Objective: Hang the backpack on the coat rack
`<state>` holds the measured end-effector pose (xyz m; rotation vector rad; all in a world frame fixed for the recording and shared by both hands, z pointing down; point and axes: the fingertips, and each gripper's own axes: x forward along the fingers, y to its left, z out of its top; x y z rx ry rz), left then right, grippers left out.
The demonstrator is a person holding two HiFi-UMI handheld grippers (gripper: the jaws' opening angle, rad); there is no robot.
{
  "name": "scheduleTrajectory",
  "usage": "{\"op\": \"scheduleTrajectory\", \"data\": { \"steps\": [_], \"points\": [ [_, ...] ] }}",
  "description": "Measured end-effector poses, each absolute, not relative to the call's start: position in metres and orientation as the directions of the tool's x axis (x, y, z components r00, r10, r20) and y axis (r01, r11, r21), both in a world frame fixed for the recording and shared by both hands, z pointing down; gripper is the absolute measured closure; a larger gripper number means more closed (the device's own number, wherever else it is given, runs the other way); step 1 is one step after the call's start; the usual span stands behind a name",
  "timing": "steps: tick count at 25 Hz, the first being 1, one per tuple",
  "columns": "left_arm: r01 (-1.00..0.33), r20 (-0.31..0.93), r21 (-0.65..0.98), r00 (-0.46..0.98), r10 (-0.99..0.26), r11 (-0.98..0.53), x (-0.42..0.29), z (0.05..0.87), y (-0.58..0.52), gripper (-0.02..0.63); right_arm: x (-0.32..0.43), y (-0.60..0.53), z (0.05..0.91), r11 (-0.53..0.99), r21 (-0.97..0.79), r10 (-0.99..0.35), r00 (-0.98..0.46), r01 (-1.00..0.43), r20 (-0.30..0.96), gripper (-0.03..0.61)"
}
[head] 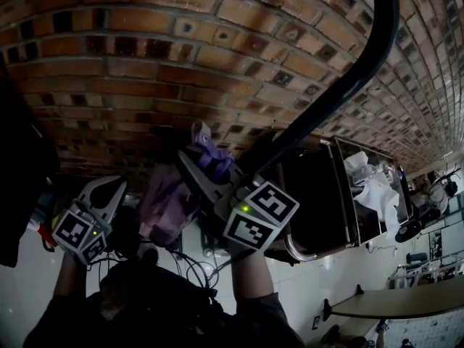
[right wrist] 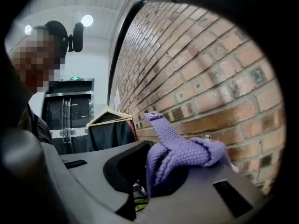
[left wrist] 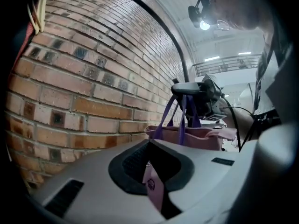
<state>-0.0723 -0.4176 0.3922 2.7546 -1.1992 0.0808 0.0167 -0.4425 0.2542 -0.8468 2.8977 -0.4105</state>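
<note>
The pink backpack (head: 163, 205) with purple straps hangs in the air in front of a brick wall. My right gripper (head: 201, 167) is shut on its purple webbing loop (right wrist: 180, 150), which bunches up out of the jaws. My left gripper (head: 101, 198) is lower and to the left, shut on a thin pink tab (left wrist: 154, 188) of the bag. In the left gripper view the bag's body (left wrist: 187, 135) hangs by its straps from the right gripper (left wrist: 194, 91). The coat rack's black curved tube (head: 341, 85) arches overhead to the right of the bag.
A brick wall (head: 145, 64) fills the background close behind the bag. A dark garment (head: 18, 187) hangs at the left, seen on a wooden hanger (right wrist: 110, 113) in the right gripper view. A black cabinet with a metal frame (head: 319, 194) stands at the right.
</note>
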Motion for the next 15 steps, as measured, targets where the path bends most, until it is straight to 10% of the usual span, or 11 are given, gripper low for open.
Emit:
{"op": "scheduleTrajectory", "data": {
  "steps": [15],
  "points": [
    [-0.687, 0.110, 0.110, 0.727, -0.678, -0.718, -0.035, 0.392, -0.420, 0.601, 0.083, -0.405, 0.296, 0.719, -0.344, -0.648, -0.761, -0.604, -0.016, 0.580]
  ]
}}
